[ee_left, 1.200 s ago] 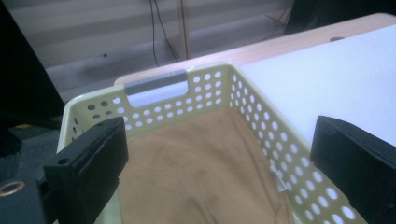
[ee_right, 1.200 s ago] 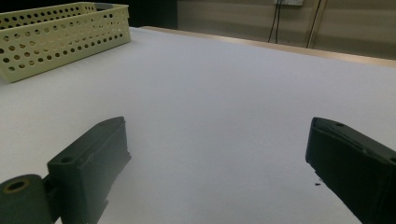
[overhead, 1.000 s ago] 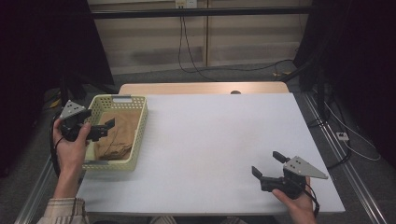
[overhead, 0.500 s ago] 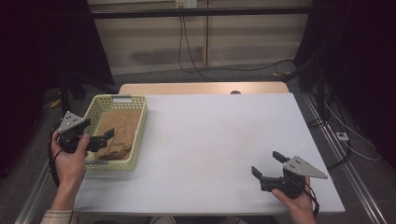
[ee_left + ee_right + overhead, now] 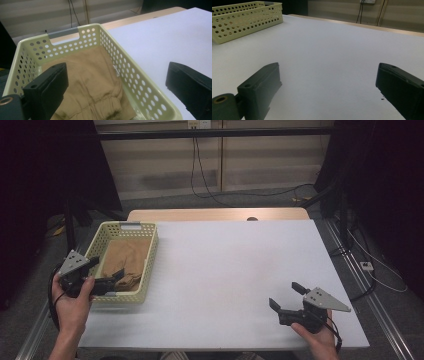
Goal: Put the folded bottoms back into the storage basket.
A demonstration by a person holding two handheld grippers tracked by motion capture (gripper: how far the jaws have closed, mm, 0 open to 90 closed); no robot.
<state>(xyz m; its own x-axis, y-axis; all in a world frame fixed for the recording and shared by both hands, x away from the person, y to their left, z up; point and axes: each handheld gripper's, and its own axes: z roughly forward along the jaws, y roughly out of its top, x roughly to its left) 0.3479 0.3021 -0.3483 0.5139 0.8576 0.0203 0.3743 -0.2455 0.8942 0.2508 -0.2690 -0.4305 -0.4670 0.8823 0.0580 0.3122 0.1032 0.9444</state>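
Note:
A pale yellow perforated basket (image 5: 151, 251) stands at the table's left side, with a tan garment (image 5: 127, 257) lying loose in it. My left gripper (image 5: 102, 274) hovers at the basket's near left corner, open, nothing between its jaws. In the left gripper view the wide-apart jaws of the left gripper (image 5: 116, 75) frame the basket's (image 5: 90, 26) near end, and the garment (image 5: 95, 75) shows an elastic cuff toward me. My right gripper (image 5: 287, 296) rests open near the table's front right, and in the right gripper view that gripper (image 5: 327, 75) is over bare white tabletop.
The white table (image 5: 235, 265) stretches wide between the two grippers. A wooden strip (image 5: 215, 215) runs along its far edge. Cables (image 5: 200, 165) hang on the wall behind. The basket (image 5: 244, 17) sits far left in the right gripper view.
My left gripper has drawn back toward the person, from over the basket's middle to its near left corner. The garment has settled flatter in the basket. The right gripper has not moved.

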